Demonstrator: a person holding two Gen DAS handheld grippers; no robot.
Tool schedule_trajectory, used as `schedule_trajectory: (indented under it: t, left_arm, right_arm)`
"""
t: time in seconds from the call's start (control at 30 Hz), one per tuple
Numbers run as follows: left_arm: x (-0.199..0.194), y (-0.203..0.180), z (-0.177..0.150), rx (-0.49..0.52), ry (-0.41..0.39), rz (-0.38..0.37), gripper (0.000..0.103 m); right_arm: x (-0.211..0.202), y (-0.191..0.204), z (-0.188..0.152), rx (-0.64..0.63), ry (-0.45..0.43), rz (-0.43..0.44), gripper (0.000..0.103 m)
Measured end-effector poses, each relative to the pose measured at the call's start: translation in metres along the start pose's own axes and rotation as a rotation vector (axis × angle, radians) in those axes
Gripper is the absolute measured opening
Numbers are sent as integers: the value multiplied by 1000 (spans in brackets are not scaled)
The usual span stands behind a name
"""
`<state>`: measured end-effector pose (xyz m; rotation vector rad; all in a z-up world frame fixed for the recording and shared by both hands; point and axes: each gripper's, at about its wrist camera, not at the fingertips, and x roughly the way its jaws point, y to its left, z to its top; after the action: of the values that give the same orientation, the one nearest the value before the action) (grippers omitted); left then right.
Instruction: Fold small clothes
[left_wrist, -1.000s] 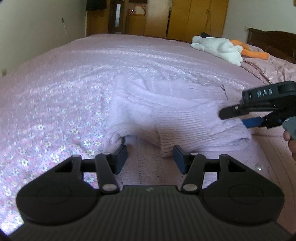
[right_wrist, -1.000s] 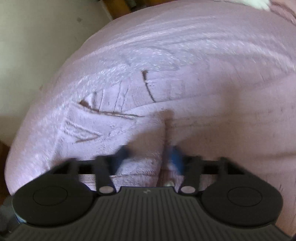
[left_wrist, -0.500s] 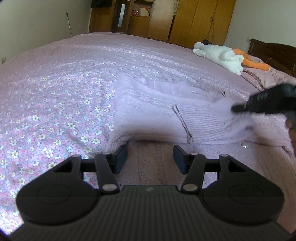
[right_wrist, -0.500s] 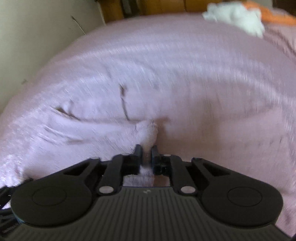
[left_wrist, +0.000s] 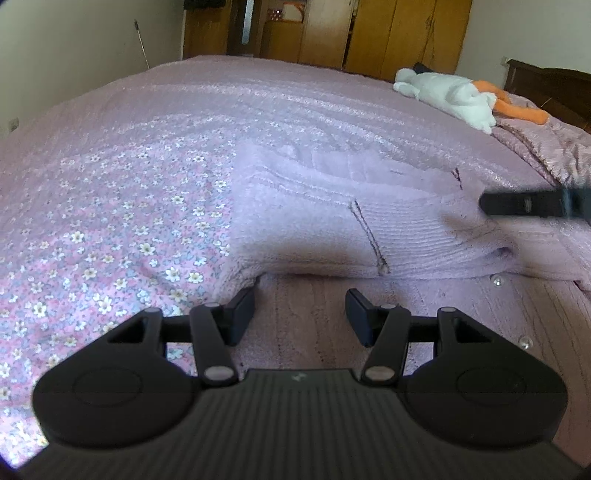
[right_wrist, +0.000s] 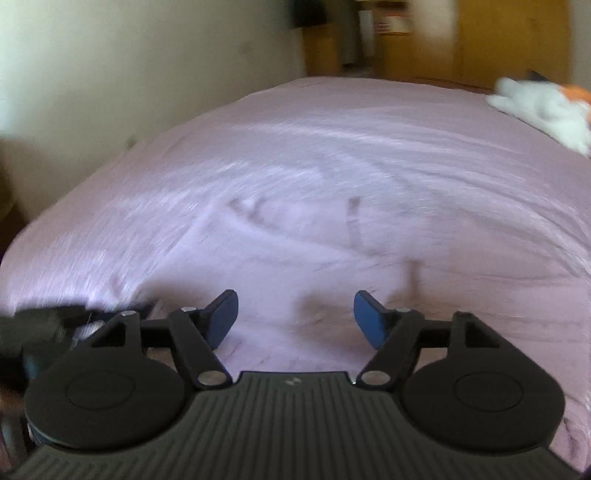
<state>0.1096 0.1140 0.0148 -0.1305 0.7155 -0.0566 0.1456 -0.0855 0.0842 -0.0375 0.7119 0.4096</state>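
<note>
Both tools stand wide with nothing between their fingers: the left tool hangs low over the near edge of the garment, and the right tool hovers over pale knit, its own view smeared by motion blur. Seen from the left wrist camera, the right tool shows as a dark, blurred bar at 3 o'clock, just above the garment's right end; whether it touches the cloth cannot be told.

Largest of all is the bed, covered in a mauve textured spread, with a flowered sheet filling the frame from 7 to 9 o'clock. At the centre of the left wrist view lies the lilac knitted sweater, folded over on itself into a long band running from 9 to 3 o'clock, a ribbed part on top toward the right. Its lower layer spreads flat under the left tool toward 6 o'clock. A white plush toy with orange parts lies on the bed at 1 o'clock, well apart from the sweater. Small pearly buttons sit along the lower layer at 4 o'clock.
</note>
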Motion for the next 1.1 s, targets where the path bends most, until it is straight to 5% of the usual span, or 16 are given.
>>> schedule_trajectory:
  t: [0.2,0.5,0.57,0.63,0.83,1.1]
  left_arm:
    - [3,4,4,0,41,-1,57]
    - [6,8,3,-2,45,0,56]
    - [6,7,3,5,45,0,58]
    - [7,4,2,17,42,4,60]
    - [7,0,1,37,42,12,60]
    - [7,0,1,37,42,15,60]
  right_arm:
    - [25,37,-18,-179,51,9,77]
    - [54,32,-25,-227,9,-29,75]
    - [58,33,-27,-254,-24,-64,57]
    - [57,32,-30,-266,-62,-60,18]
    - [26,11,-16,-77,-216,-85,9]
    - [-38,-70,-16,214,-368,-301,8]
